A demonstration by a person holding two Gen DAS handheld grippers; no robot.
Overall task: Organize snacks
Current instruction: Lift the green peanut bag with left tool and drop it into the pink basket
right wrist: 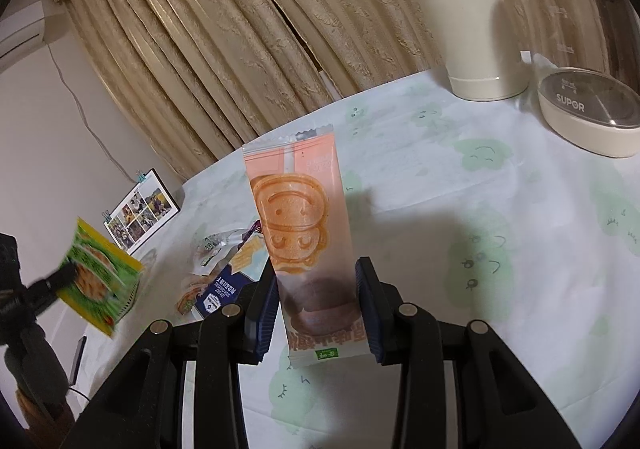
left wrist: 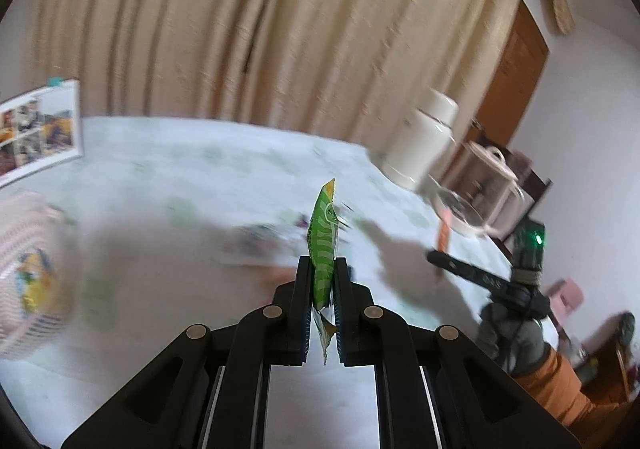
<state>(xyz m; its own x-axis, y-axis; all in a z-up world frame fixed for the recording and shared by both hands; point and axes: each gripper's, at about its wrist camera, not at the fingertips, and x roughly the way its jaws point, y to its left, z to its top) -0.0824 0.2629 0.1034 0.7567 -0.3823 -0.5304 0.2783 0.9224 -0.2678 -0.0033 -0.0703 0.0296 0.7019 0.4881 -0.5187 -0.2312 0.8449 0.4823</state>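
My right hand-held gripper clamps orange snack packet upright, long axis vertical above table; left hand-held gripper pinches green packet edge-on.

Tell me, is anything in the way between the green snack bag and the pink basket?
Nothing visible blocks it. The left gripper holds the green snack bag up above the table, and the pink basket sits off to its left. The picture is blurred there, but only bare tablecloth shows between them; the other snacks lie farther ahead.

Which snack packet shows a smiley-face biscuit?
The orange packet held upright in the right tongs; the left tongs grip a green packet instead.
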